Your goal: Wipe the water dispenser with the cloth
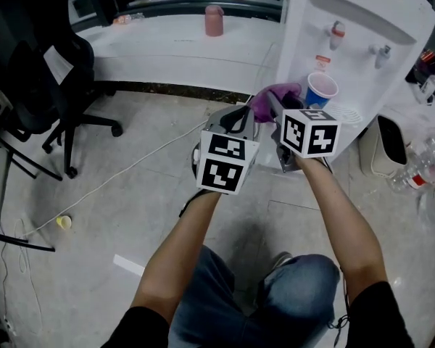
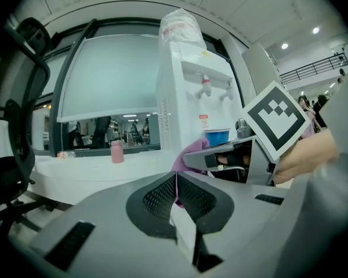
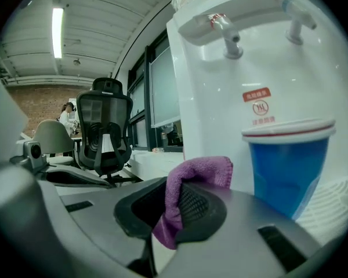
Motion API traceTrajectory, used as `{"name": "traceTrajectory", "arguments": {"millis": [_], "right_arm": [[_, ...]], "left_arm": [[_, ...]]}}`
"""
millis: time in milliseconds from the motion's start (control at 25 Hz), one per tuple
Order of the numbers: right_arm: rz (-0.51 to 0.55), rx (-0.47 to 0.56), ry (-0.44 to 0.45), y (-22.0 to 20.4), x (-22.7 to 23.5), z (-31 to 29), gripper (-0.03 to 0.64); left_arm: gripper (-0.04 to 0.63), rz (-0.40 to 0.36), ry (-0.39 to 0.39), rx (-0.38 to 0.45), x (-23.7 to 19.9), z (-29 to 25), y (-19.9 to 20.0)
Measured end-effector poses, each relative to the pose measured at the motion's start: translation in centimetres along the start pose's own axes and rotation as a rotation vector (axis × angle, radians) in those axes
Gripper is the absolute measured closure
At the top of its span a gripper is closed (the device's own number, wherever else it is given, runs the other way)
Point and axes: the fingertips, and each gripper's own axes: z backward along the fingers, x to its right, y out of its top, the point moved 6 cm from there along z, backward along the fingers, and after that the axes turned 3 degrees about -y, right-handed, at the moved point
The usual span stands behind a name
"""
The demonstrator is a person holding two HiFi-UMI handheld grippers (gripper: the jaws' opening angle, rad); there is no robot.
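Observation:
The white water dispenser (image 1: pixel 355 42) stands at the upper right, with a blue paper cup (image 1: pixel 320 90) on its drip tray under the taps. My right gripper (image 1: pixel 274 109) is shut on a purple cloth (image 1: pixel 272 94), held just left of the cup and short of the dispenser's front. In the right gripper view the cloth (image 3: pixel 203 169) folds over the jaws of the right gripper (image 3: pixel 175 204), with the cup (image 3: pixel 287 161) and the dispenser (image 3: pixel 220 80) close ahead. My left gripper (image 1: pixel 239 119) sits beside the right one. The left gripper (image 2: pixel 176 184) is shut with nothing in it.
A black office chair (image 1: pixel 36 78) stands at the left. A white ledge (image 1: pixel 167 42) with a pink bottle (image 1: pixel 214 20) runs along the back. A white cable (image 1: pixel 130 169) crosses the floor. Plastic bottles (image 1: pixel 428 165) and a white container (image 1: pixel 388 147) sit right of the dispenser.

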Motion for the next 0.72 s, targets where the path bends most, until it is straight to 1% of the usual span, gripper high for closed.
{"name": "traceTrajectory", "arguments": {"millis": [280,440,720], "right_arm": [[-0.008,-0.021,0.01,-3.1,0.2,-0.4,0.577],[0.02,-0.04,0.016,-4.5,0.1,-0.5,0.577],[0.036,-0.078,0.019,-6.9,0.2,-0.7,0.577]], "left_arm": [[0.568,0.028,0.007,-0.028,0.3,-0.4,-3.3],[0.568,0.027,0.009,-0.024,0.7,-0.6,-4.1],[0.568,0.026,-0.004,-0.011,1.6,-1.1,-4.9]]}}
